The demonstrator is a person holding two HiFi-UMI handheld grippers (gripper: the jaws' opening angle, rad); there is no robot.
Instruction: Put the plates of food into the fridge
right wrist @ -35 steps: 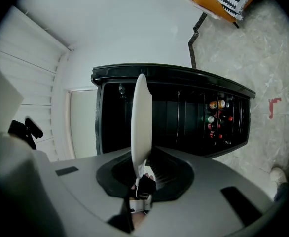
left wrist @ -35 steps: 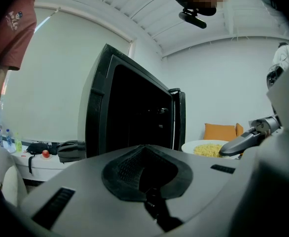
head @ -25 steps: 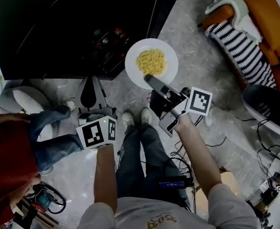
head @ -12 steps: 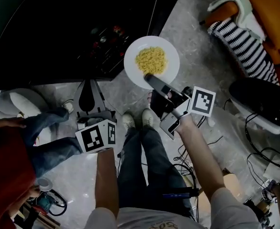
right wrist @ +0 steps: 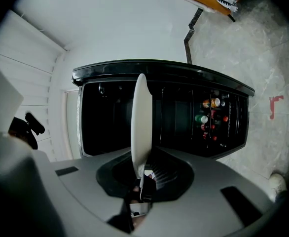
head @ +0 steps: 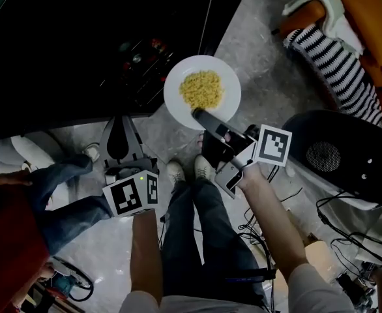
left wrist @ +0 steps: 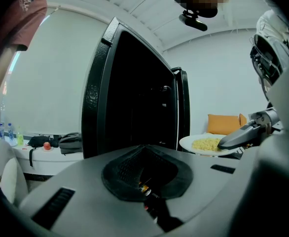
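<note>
A white plate (head: 202, 92) with a heap of yellow food (head: 201, 89) is held level in front of the open black fridge (head: 80, 38). My right gripper (head: 201, 115) is shut on the plate's near rim. In the right gripper view the plate (right wrist: 141, 127) shows edge-on, clamped between the jaws. My left gripper (head: 120, 124) hangs lower left of the plate, shut and holding nothing. From the left gripper view, the plate (left wrist: 206, 144) sits at right, beside the fridge (left wrist: 134, 98).
Bottles and cans (head: 139, 52) fill the fridge's door shelves. An orange seat with striped cloth (head: 337, 51) is at top right, a black round object (head: 341, 152) at right. A seated person's jeans (head: 64, 184) are at left. Cables (head: 246, 207) lie on the floor.
The plate in my right gripper has shifted slightly left toward the fridge. The left gripper stays much the same. The black round object takes up more of the right side.
</note>
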